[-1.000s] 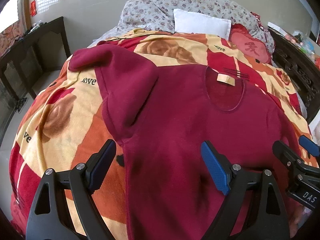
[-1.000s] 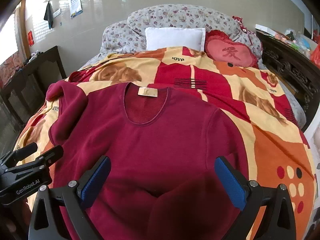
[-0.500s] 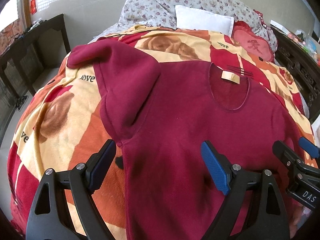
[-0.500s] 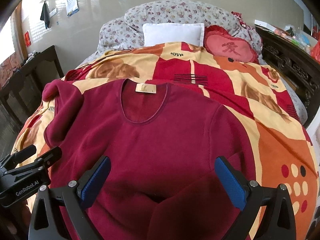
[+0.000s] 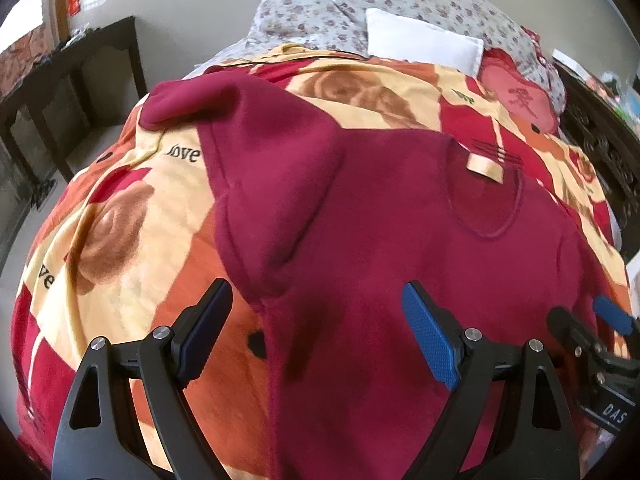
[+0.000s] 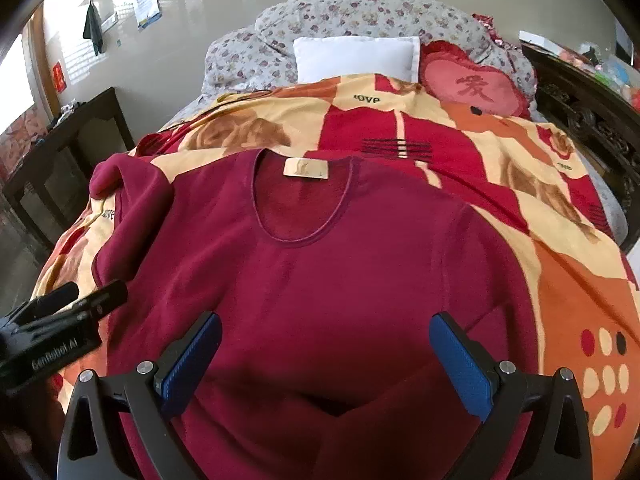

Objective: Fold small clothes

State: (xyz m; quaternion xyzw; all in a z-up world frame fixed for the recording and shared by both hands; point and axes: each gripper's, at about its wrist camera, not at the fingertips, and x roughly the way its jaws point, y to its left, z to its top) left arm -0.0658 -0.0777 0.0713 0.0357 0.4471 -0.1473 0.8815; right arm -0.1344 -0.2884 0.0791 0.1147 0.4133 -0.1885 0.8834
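A dark red long-sleeved sweater (image 5: pixel 380 232) lies flat, front up, on the patterned blanket; it also shows in the right wrist view (image 6: pixel 320 272). A beige label (image 6: pixel 306 168) sits inside its round neckline. Its left sleeve (image 5: pixel 256 168) bends up and out toward the bed's left edge. Its right sleeve (image 6: pixel 400 412) is folded over the lower body. My left gripper (image 5: pixel 316 328) is open and empty above the sweater's left side seam. My right gripper (image 6: pixel 324 360) is open and empty above the lower middle of the sweater.
The sweater lies on a red, orange and cream blanket (image 6: pixel 540 208) covering the bed. A white pillow (image 6: pixel 356 58), a red heart cushion (image 6: pixel 472 88) and a floral quilt lie at the head. A dark table (image 5: pixel 68 76) stands left; carved dark furniture (image 6: pixel 592 112) stands right.
Both grippers have moved forward and lower over the sweater, so it fills more of both views. Both stay open. The sweater has not moved.
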